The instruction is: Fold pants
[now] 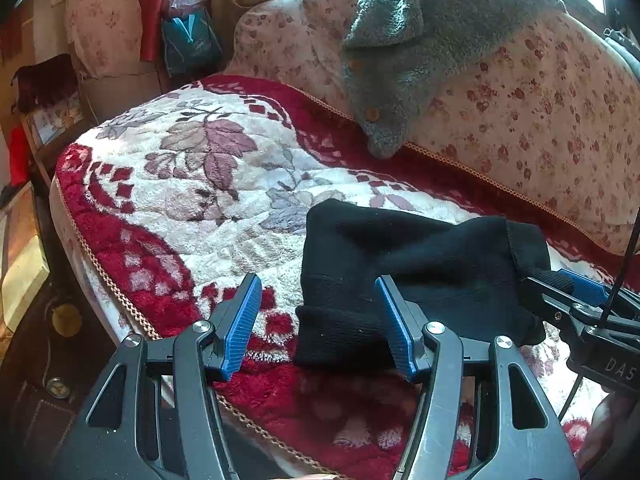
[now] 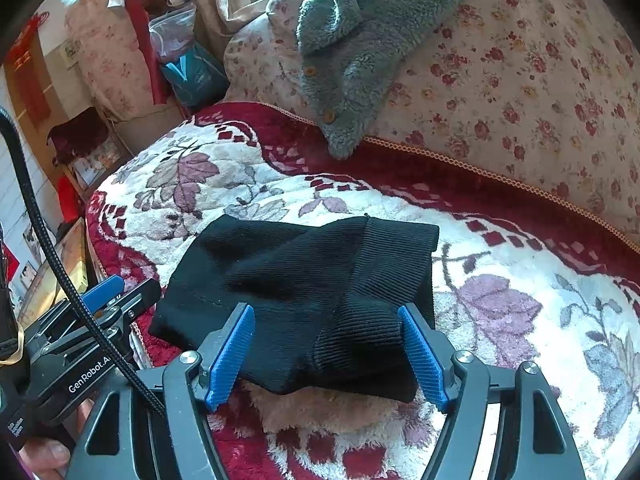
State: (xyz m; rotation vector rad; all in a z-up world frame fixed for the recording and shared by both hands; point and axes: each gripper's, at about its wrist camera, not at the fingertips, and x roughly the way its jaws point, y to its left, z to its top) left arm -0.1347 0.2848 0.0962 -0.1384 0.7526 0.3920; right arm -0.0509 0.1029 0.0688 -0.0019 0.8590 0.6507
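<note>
Two tongs hang over the sofa seat, and I hold both tilted down toward the black pants (image 2: 304, 300). The pants lie as a folded, bunched bundle of ribbed knit on the plush floral blanket (image 1: 192, 184), red at its border and cream in the middle, which covers the seat near its front edge.

My left tongs (image 1: 318, 326) stand released, their blue pads spread wide. The right-hand pad (image 1: 394, 332) shows in front of the bundle's near left corner; the other pad is over bare blanket, and nothing is pinched between them. In the right wrist view these tongs come in from the left edge (image 2: 116, 294), just beside the bundle.

My right tongs (image 2: 326, 354) are also released. Their pads (image 2: 230, 356) stand either side of the bundle's near edge, and the cloth lies between them, but I see no squeeze on it. In the left wrist view their blue tip (image 1: 582, 286) sits at the bundle's right end, touching or nearly so; I cannot tell which.

A grey fleece garment (image 1: 404, 60) with wooden buttons is draped over the flowered back cushion (image 1: 540, 128), well apart from the pants. A fingertip (image 2: 48, 458) shows at the lower left corner.
</note>
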